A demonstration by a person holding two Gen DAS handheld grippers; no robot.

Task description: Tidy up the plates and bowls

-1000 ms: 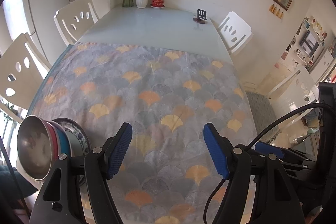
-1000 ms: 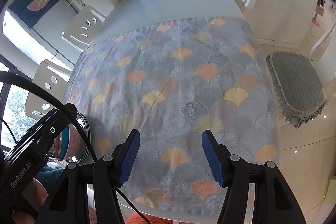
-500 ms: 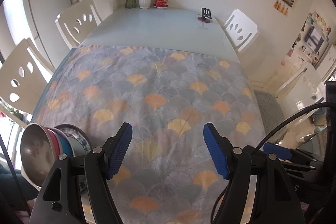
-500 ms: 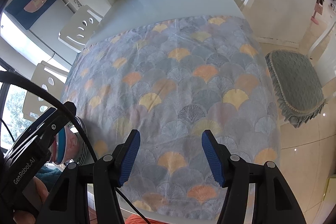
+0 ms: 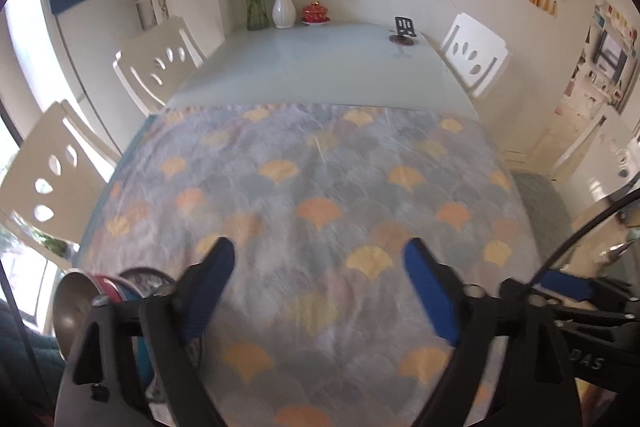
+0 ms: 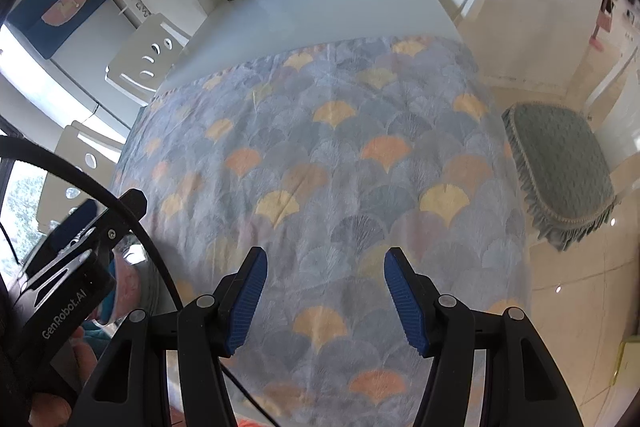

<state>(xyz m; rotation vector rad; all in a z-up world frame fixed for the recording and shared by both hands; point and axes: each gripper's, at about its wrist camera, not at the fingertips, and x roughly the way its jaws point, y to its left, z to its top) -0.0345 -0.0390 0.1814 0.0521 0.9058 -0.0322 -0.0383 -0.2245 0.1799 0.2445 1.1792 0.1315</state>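
The stack of nested bowls (image 5: 102, 301), a shiny steel one outermost with pink and blue rims showing inside it, stood tipped on edge at the near left corner of the tabletop (image 5: 320, 55), against a dark patterned plate (image 5: 146, 277) that lay partly hidden behind my left tool (image 5: 318, 263). That stack sat just beside the tool's left finger, outside the gap. My left tool's blue-padded jaws were spreading wider, with only the scallop-patterned grey, yellow and orange cloth (image 5: 312, 187) under the space between them. In the right wrist view the same bowls (image 6: 120, 291) showed blurred behind the left tool's black body. My right tool (image 6: 324, 291) hovered over the near edge of the cloth with its jaws parted and nothing between them. At the far edge of the pale tabletop stood a white vase of blue flowers (image 5: 283, 7), a small red lidded pot (image 5: 315, 13) and a black phone stand (image 5: 405, 31). White chairs (image 5: 158, 65) lined the left edge.
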